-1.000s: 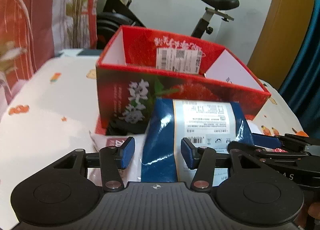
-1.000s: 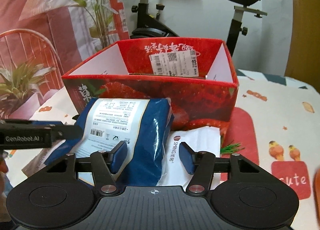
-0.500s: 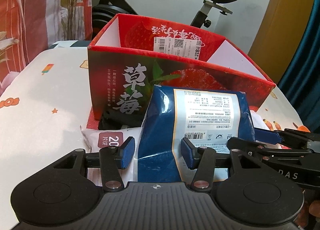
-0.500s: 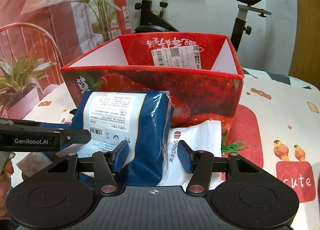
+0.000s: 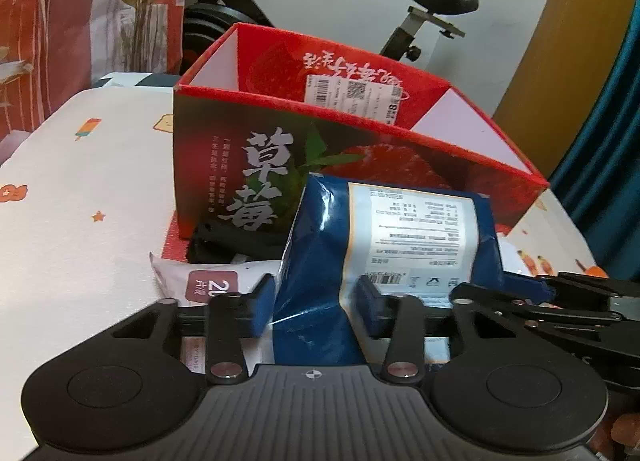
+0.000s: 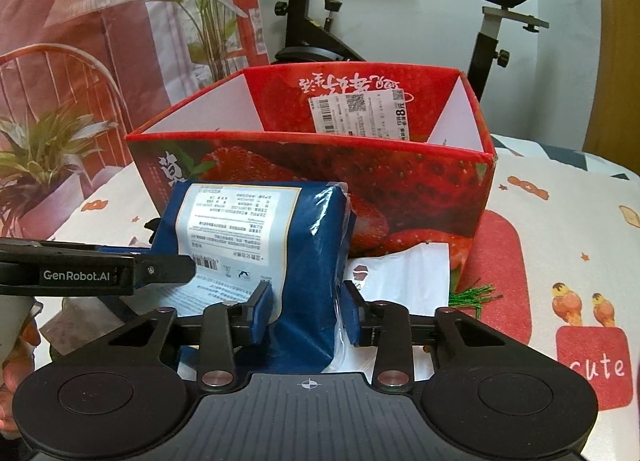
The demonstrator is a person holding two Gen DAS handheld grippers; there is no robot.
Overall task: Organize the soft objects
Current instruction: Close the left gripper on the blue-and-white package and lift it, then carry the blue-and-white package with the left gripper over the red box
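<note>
Gripping the blue pack from both ends, we hold it just in front of the red strawberry box, at 12 o'clock from us, probably to lift it over the near wall. The left gripper and the right gripper have just been closing; now both stand narrow, pads pressing the soft wrapper. A white pouch lies under the pack, at 1 o'clock in the right view.

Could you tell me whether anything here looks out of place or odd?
Mostly the blue pack: both the left gripper and the right gripper have just closed on it, creasing its soft wrapper. It stands outside the red strawberry box, on white packets.
</note>
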